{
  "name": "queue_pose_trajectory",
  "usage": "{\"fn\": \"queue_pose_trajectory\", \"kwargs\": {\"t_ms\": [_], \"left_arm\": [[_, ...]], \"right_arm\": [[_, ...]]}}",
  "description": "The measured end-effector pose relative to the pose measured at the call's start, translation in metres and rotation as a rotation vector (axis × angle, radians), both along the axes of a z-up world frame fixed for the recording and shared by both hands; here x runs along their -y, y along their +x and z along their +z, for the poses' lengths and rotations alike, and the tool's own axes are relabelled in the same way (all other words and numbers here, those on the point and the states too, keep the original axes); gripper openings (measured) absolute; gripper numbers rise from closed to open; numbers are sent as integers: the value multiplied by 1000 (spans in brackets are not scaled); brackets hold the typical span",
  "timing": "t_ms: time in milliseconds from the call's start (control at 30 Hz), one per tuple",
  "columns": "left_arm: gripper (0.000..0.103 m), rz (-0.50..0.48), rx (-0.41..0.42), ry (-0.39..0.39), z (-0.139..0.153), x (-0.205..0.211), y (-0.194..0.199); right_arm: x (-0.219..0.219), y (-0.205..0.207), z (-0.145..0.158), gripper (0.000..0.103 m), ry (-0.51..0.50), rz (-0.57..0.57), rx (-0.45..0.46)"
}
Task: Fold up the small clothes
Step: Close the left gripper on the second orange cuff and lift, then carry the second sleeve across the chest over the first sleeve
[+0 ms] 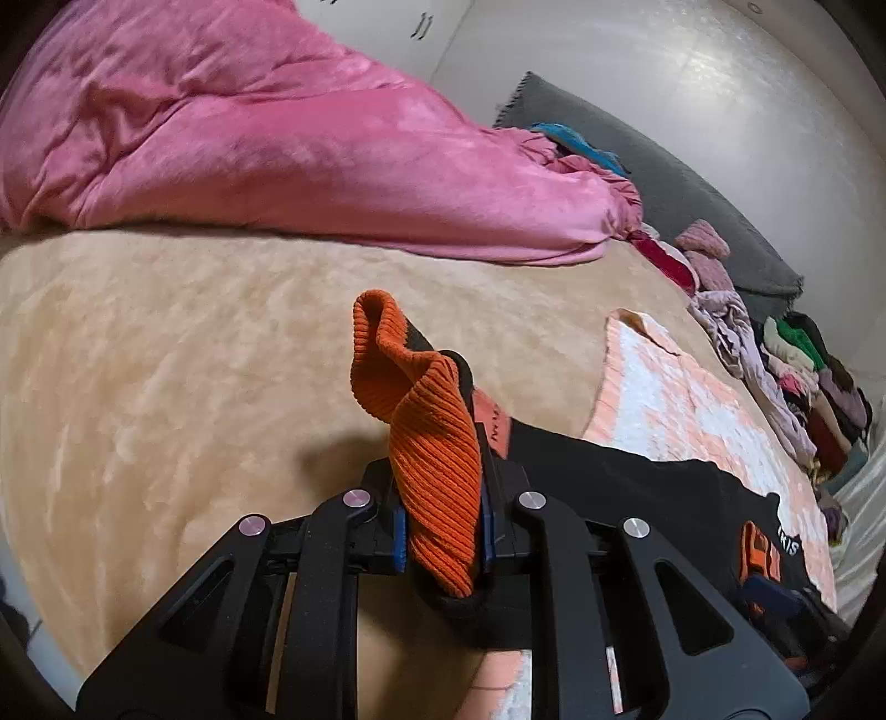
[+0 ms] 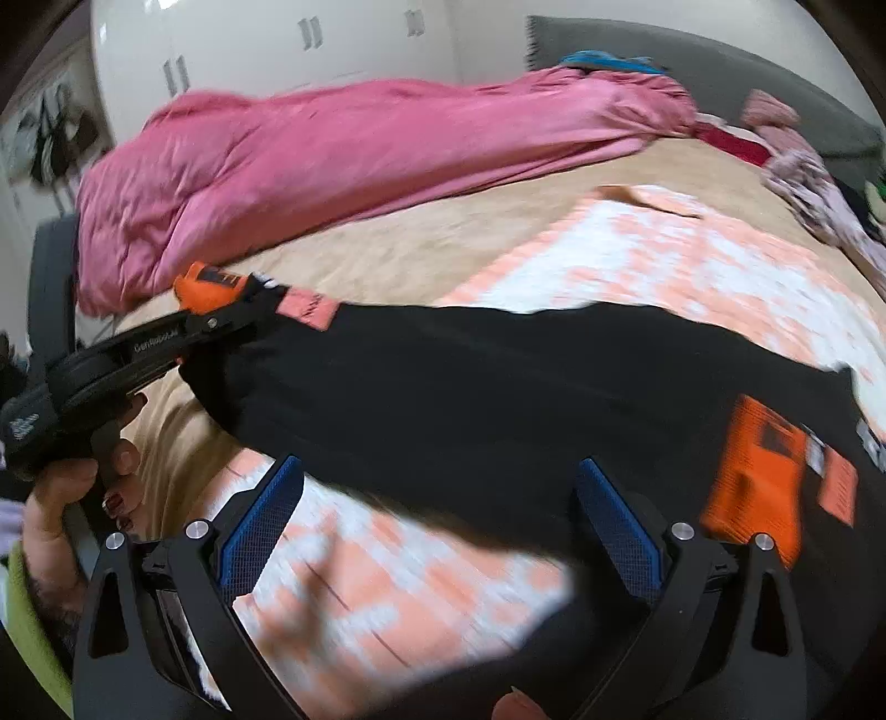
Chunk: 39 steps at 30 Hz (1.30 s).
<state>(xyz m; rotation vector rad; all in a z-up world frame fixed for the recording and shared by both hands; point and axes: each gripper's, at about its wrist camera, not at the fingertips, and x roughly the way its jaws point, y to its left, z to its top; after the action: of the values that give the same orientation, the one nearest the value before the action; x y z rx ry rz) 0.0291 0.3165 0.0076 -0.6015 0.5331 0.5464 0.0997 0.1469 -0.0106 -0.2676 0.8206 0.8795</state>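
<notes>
Left wrist view: the left gripper [image 1: 440, 531] has its jaws pressed together on the orange ribbed cuff [image 1: 426, 421] of a black garment [image 1: 637, 482], the knit bunching up above the blue pads [image 1: 400, 531] and a loop of black fabric hanging just below them. The rest of the garment trails away to the right of the jaws, across a peach-and-white checked blanket [image 1: 681, 399] spread on a beige plush bedcover [image 1: 166, 376]. Beyond the jaws a pink duvet [image 1: 249, 138] lies heaped along the far side of the bed, and farther right a pile of mixed clothes [image 1: 797, 371] runs beside a grey blanket [image 1: 664, 183]. Right wrist view: the right gripper [image 2: 443, 520] holds its jaws spread wide, nothing between the blue pads [image 2: 260, 531], hovering over the near edge of the black garment [image 2: 470, 387], which lies stretched just ahead of them on the checked blanket [image 2: 664, 243]. An orange cuff panel [image 2: 758, 476] sits to the right of the jaws. To the upper left, the left gripper [image 2: 221, 302] pinches the other orange cuff, a person's hand [image 2: 83, 487] wrapped around its handle. The pink duvet [image 2: 332, 166] and white wardrobe doors [image 2: 277, 50] fill the background, blurred.
</notes>
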Motion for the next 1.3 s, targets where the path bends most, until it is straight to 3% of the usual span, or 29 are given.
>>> {"fn": "queue_pose_trajectory", "kwargs": {"t_ms": [200,400,800,967,1133,1300], "left_arm": [[10,-16,0,25,5,9,4],[10,-51,39,30,23,34,4],[10,-343,72,92,73,148,52],[10,-492,43,106,71,208,83],[12,-654,-18,93,49,264,117],[41,-783,-54,27,22,290,127]], "right_arm": [[84,9,5,98,47,-202,6],[160,21,-5,98,68,-370,-46],[264,16,-8,98,61,-565,-19],[294,18,-5,98,70,-623,-13],[321,18,6,98,80,-683,16],[347,19,15,98,125,-731,1]]}}
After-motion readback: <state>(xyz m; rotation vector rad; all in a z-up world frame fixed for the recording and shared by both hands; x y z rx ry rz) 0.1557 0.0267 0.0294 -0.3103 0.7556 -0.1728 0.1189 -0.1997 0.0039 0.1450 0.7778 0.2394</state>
